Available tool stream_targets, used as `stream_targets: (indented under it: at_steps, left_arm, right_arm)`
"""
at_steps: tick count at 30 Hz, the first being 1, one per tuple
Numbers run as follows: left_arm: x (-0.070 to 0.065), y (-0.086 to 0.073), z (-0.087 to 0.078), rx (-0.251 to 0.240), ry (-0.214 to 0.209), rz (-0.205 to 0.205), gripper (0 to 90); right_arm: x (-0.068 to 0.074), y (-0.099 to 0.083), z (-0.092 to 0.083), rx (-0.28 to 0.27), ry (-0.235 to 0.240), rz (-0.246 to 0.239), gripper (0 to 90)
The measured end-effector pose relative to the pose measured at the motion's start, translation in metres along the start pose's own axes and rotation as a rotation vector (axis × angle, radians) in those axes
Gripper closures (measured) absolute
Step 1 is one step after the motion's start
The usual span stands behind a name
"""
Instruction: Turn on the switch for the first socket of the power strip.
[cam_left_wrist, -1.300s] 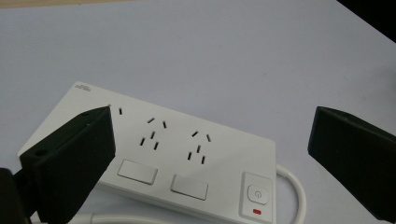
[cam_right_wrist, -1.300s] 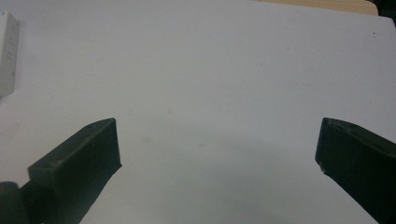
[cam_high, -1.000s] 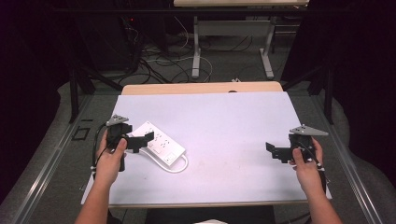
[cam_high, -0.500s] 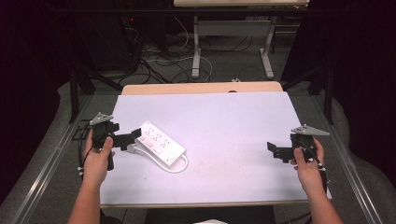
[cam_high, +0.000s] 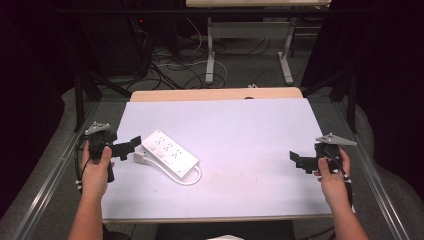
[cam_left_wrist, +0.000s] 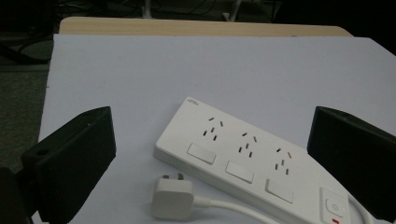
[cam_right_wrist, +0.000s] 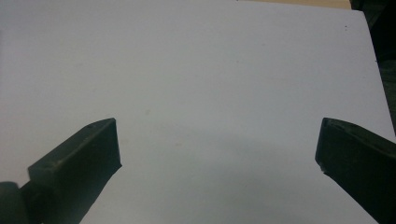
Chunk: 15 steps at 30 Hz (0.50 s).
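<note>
In the high view, the left gripper (cam_high: 131, 146) sits at the left edge of the frame, a little below the middle, held in the person's left hand (cam_high: 96, 167) over the left rim of the white worktop (cam_high: 240, 130). Its jaws point toward the right of the frame and stand wide apart, holding nothing.

Just beyond the jaw tips lies a white power strip (cam_high: 170, 154), flat on the worktop and angled from upper left to lower right in the left half of the frame. Its white plug (cam_high: 139, 158) rests on the worktop just beside the strip's near long side, close to the left gripper, and its white cord (cam_high: 194, 177) loops around the strip's lower right end.

In the left gripper view, the power strip (cam_left_wrist: 254, 161) lies between the two black jaws, in the lower middle of the frame, with three sockets, three switches and a button at its lower right end. The plug (cam_left_wrist: 172, 199) lies at the bottom centre, touching neither jaw.

The right gripper (cam_high: 299, 160) is at the right edge of the high view, held in the right hand (cam_high: 332, 176), well apart from the strip. In the right gripper view its jaws are spread wide over bare white worktop (cam_right_wrist: 210, 79).
</note>
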<state>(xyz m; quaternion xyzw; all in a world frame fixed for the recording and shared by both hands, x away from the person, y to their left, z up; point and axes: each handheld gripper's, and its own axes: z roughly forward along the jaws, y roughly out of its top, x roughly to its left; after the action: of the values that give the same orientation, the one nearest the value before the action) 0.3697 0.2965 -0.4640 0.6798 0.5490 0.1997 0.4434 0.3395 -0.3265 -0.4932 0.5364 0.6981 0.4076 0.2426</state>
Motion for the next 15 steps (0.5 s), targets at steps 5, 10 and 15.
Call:
stream_targets:
  at_steps: [5,10,15]
  left_arm:
    - [0.009,-0.004,0.001,-0.011,0.011,-0.024,1.0]
    - [0.015,-0.007,0.002,-0.006,0.014,-0.043,1.0]
    - [0.02,-0.01,0.002,-0.002,0.019,-0.043,1.0]
  right_arm:
    - [-0.003,-0.001,0.0,0.001,-0.01,0.0,0.0]
    - [-0.006,-0.003,0.002,0.0,-0.022,0.016,0.0]
    - [-0.01,-0.004,0.002,-0.001,-0.021,0.021,0.0]
